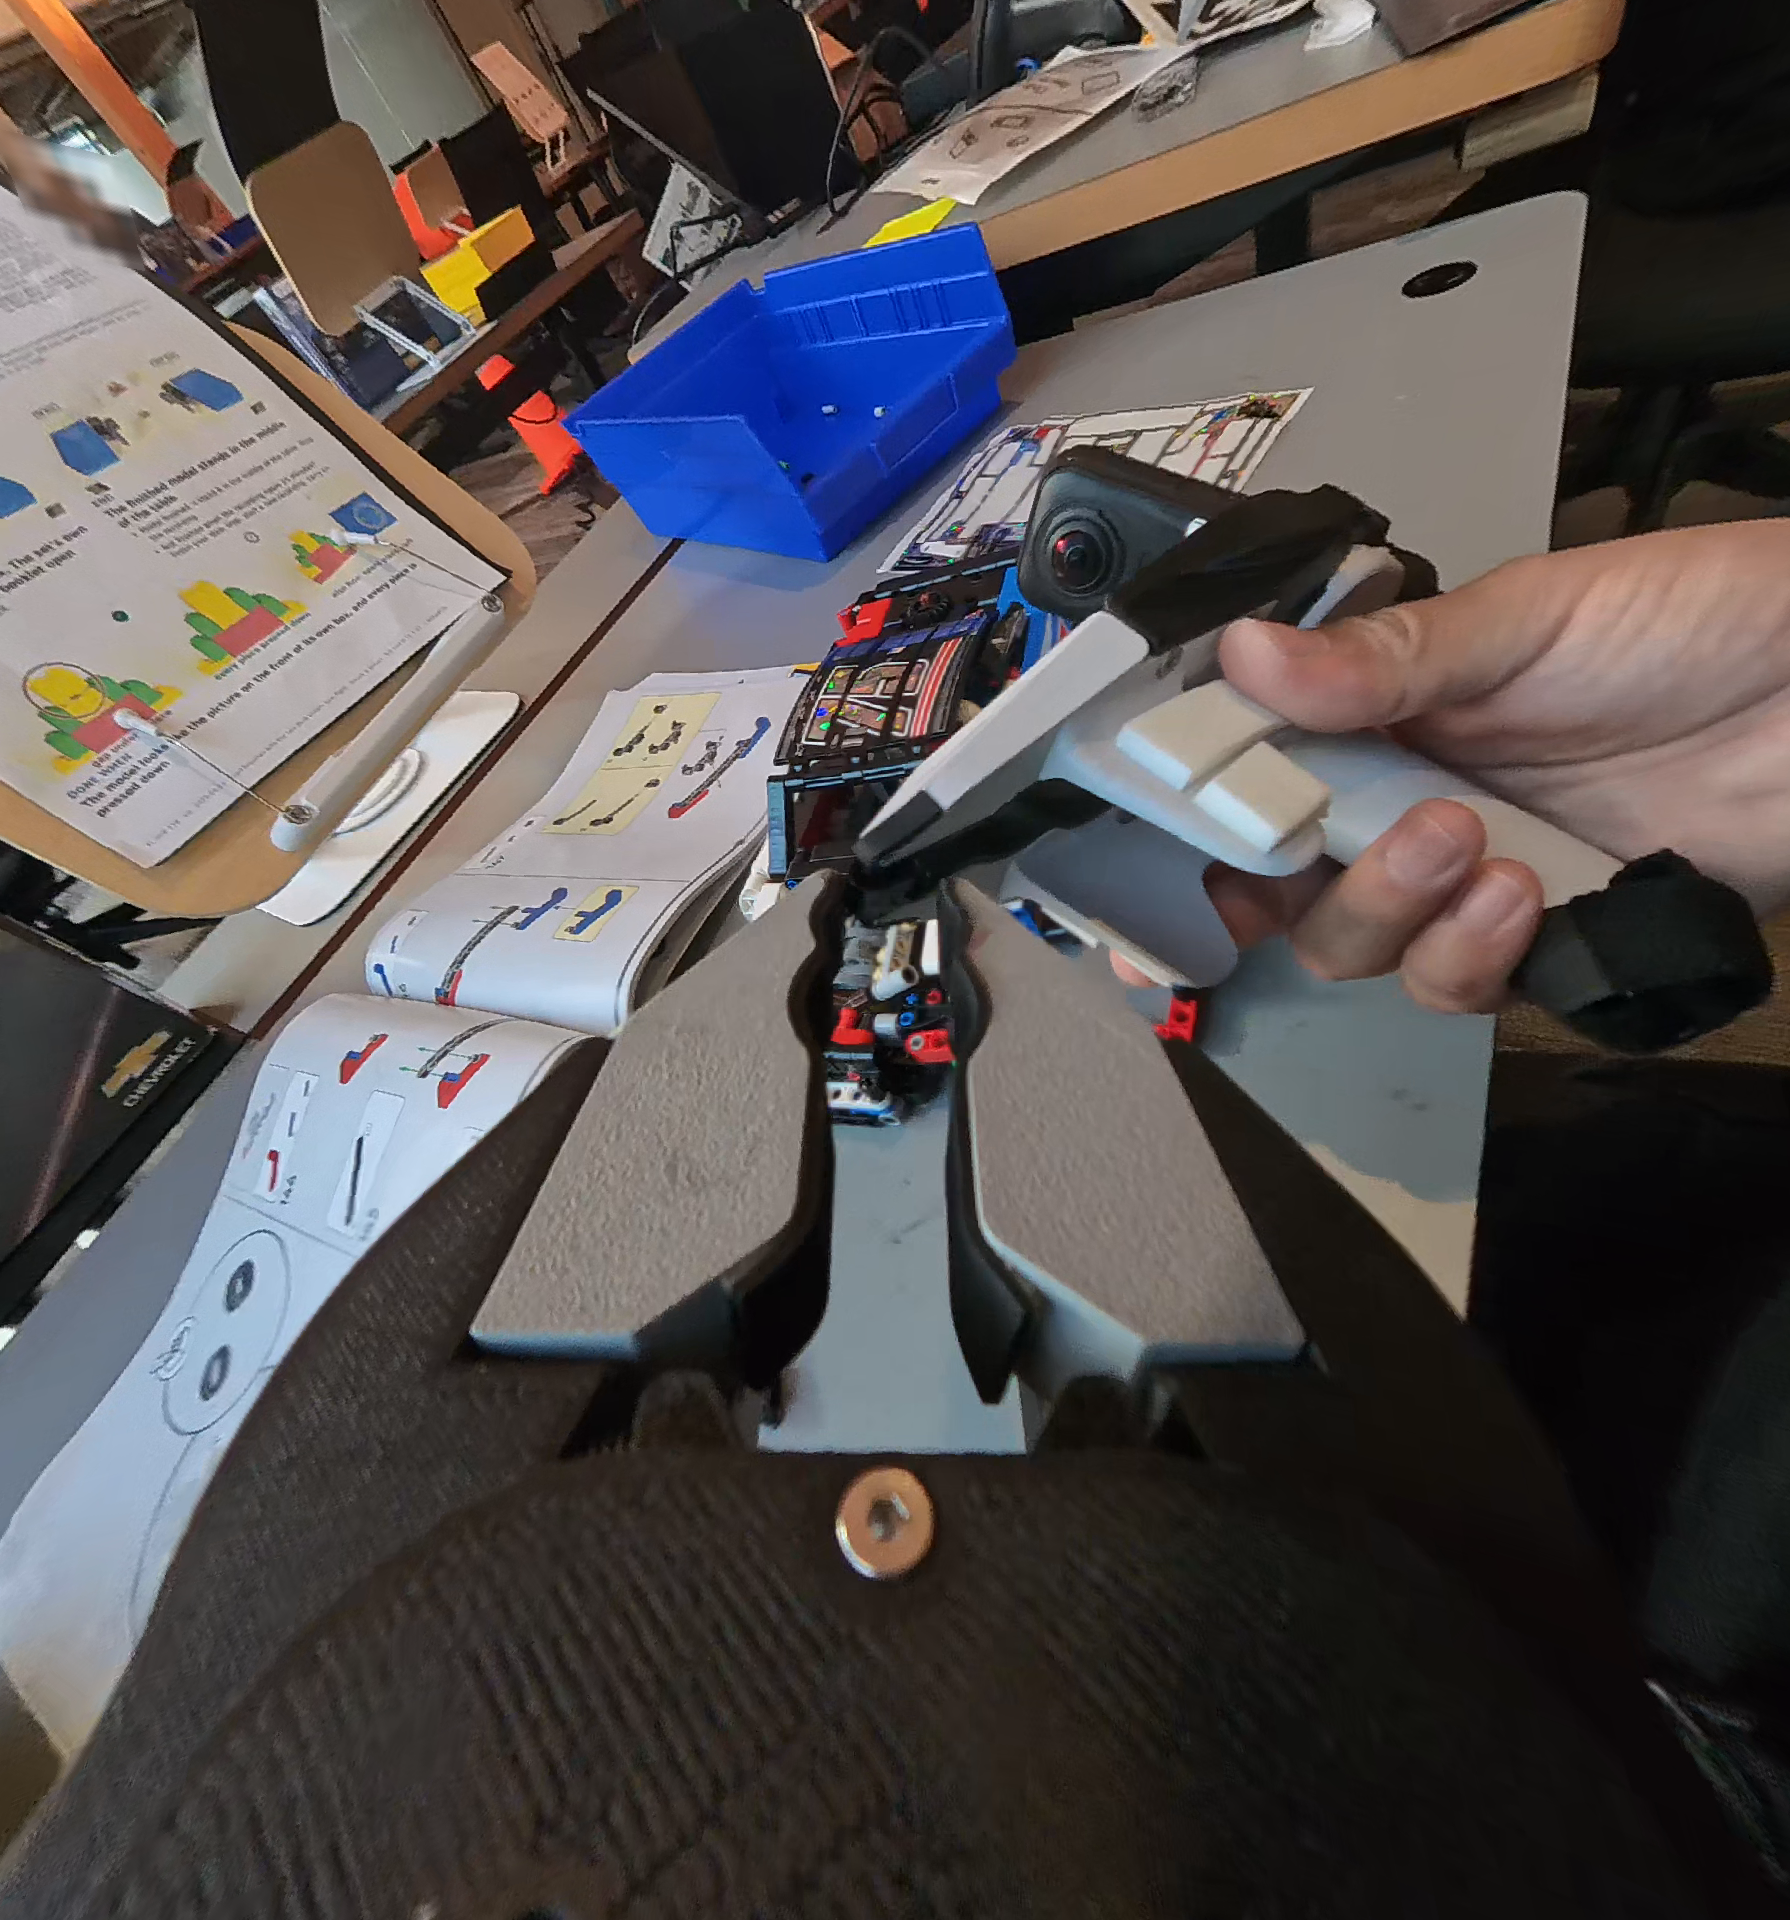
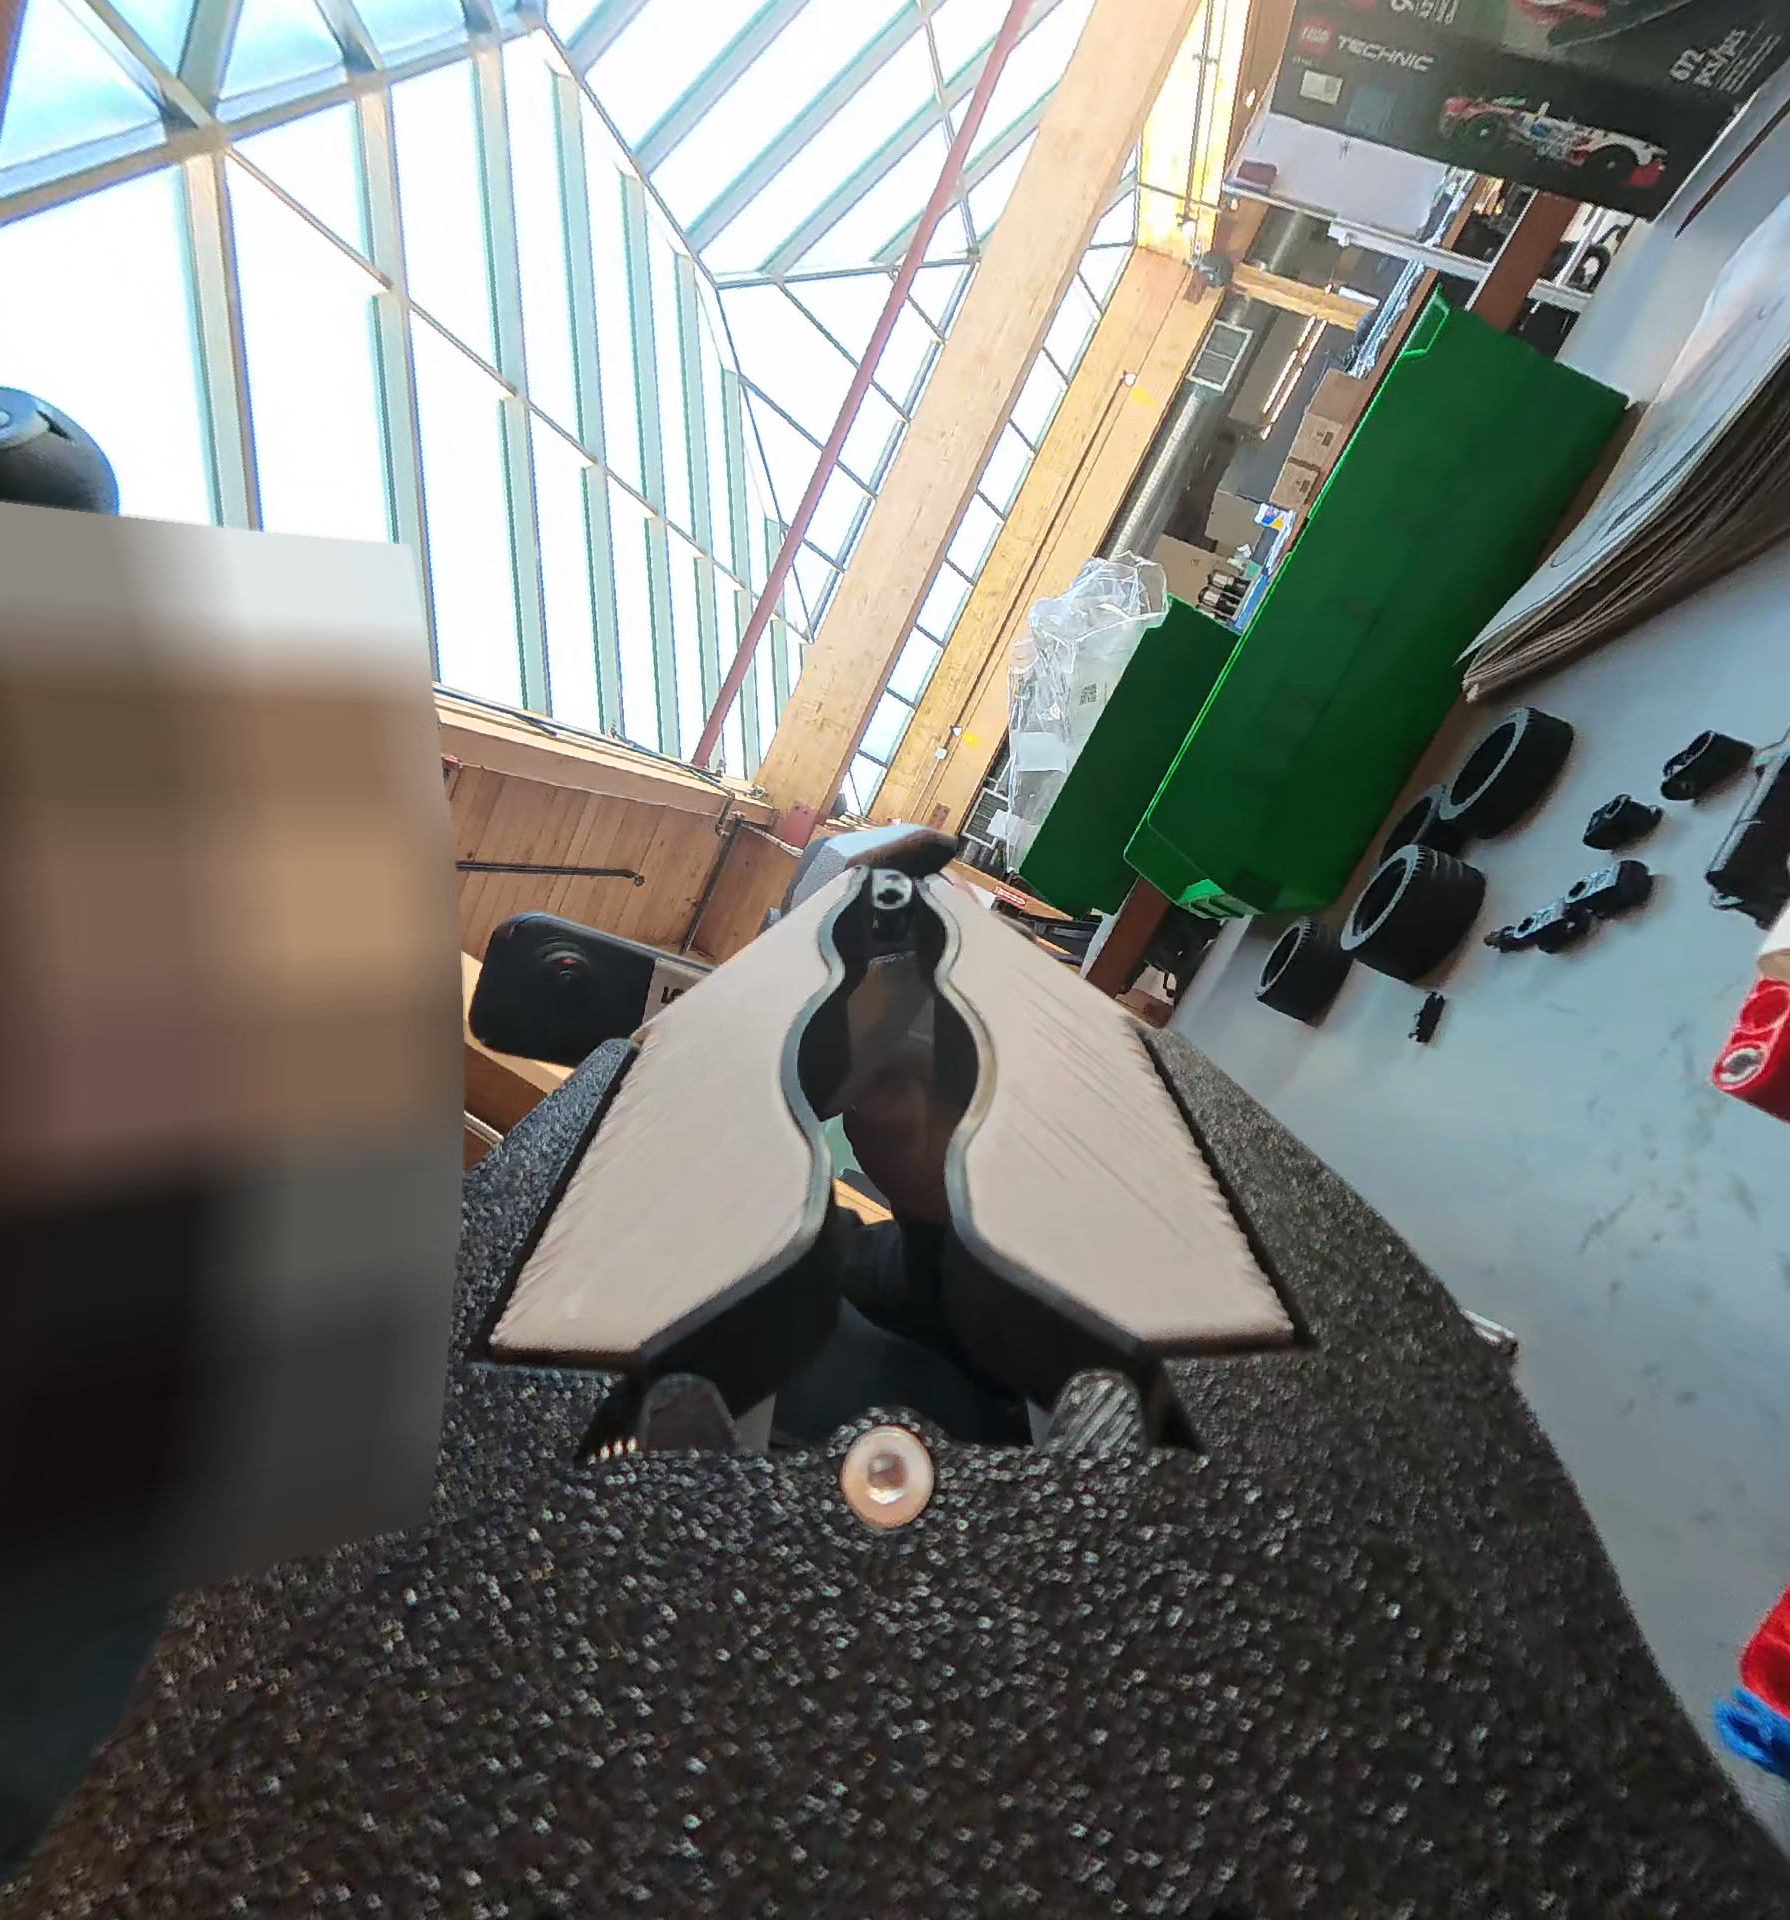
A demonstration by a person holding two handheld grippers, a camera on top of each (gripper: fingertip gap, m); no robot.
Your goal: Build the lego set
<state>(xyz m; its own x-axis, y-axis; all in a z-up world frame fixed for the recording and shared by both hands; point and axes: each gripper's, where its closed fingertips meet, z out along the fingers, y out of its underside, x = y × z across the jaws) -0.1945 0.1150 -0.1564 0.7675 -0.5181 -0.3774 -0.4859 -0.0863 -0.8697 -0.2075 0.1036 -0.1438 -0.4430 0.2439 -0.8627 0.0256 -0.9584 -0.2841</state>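
Observation:
The partly built lego car model (image 1: 875,707), black with red, blue and white parts, lies on the grey table (image 1: 1369,1081); its near end shows between my left fingers. My left gripper (image 1: 889,891) has its jaws nearly closed around that end. My right gripper (image 1: 870,862), held by a hand, comes in from the right and meets the left tips. In the right wrist view the right gripper (image 2: 889,883) is shut on a small black and white lego piece (image 2: 887,891), with the left gripper's tip (image 2: 906,847) just beyond. Red model parts (image 2: 1774,1039) show at the right edge.
An open instruction booklet (image 1: 600,831) lies left of the model, with a blue bin (image 1: 808,416) and a sticker sheet (image 1: 1130,447) behind. A stand with a picture sheet (image 1: 143,582) is at the left. Black tyres (image 2: 1410,914), small black parts (image 2: 1587,894) and green bins (image 2: 1369,675) are on the table. The grippers are tip to tip, or close to it.

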